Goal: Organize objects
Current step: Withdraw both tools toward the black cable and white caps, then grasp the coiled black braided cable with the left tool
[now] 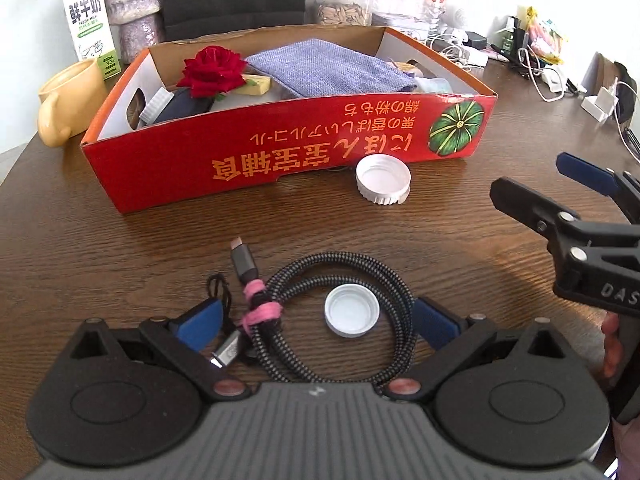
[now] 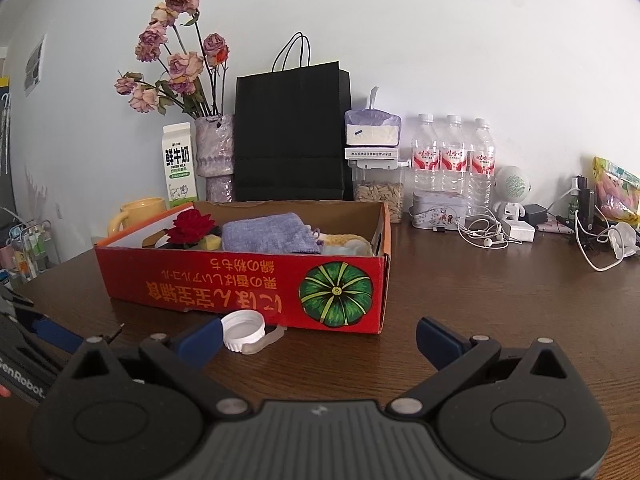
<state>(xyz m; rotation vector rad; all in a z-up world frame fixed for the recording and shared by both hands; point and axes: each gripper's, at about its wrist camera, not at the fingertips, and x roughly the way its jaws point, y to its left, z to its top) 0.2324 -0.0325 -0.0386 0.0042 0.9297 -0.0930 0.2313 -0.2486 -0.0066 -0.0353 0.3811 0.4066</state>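
Observation:
A red cardboard box (image 1: 280, 152) sits on the wooden table and holds a red rose (image 1: 214, 72), a blue cloth pouch (image 1: 324, 68) and other small items. A coiled braided cable (image 1: 336, 320) with a pink tie lies between the fingers of my open left gripper (image 1: 316, 326), with a small white cap (image 1: 352, 310) inside the coil. A larger white lid (image 1: 382, 180) lies just in front of the box. My right gripper (image 2: 318, 338) is open and empty, low over the table near that lid (image 2: 244, 330) and the box (image 2: 240, 276); it also shows in the left wrist view (image 1: 568, 196).
A yellow mug (image 1: 68, 100), milk carton (image 1: 88, 20), vase (image 2: 216, 156) and black paper bag (image 2: 292, 136) stand behind the box. Water bottles (image 2: 452, 160), chargers and earphone cables (image 2: 484, 232) crowd the back right of the table.

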